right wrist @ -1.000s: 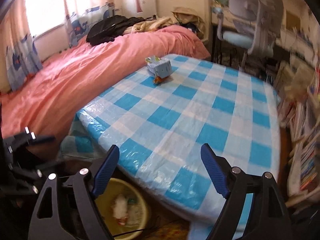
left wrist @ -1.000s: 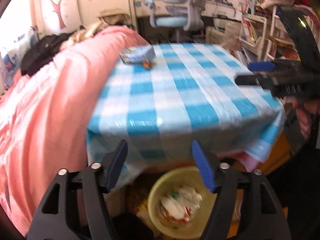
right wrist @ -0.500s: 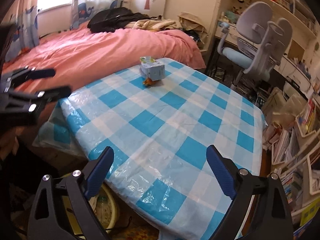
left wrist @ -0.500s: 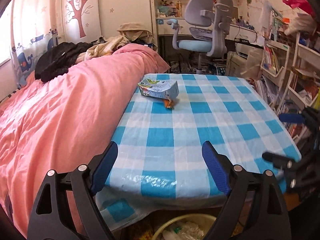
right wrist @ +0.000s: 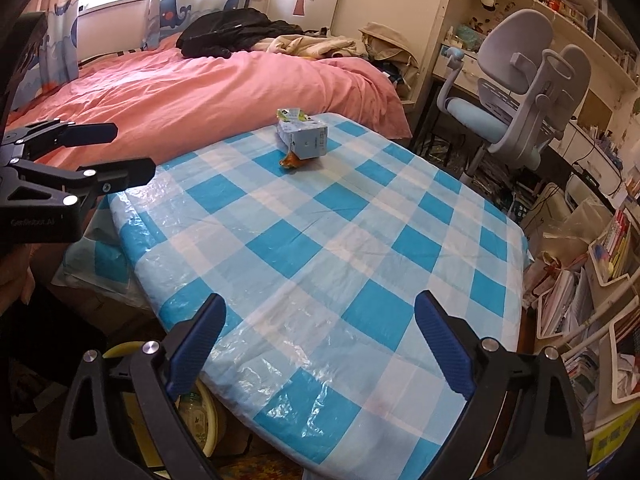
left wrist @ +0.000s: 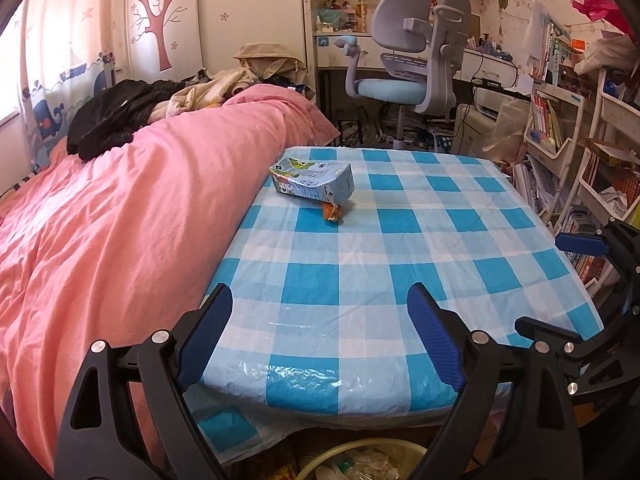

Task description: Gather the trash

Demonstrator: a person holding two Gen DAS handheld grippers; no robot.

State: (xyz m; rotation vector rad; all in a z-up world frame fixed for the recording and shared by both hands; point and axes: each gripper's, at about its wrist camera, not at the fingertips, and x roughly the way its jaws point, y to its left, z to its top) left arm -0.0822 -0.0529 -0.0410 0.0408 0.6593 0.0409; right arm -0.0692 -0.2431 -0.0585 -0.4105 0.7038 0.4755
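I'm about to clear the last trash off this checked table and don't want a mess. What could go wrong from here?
1. The small orange scrap lies right against the carton; grabbing the carton may knock the scrap away.
2. The carton sits near the table edge beside the pink duvet; a nudge could push it onto the bed.
3. The plastic tablecloth looks slick and wrinkled, so open tongs might snag it.

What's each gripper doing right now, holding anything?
Left gripper: open, its jaws have just been opening, nothing between them.
Right gripper: open, its jaws have just been opening, nothing between them.
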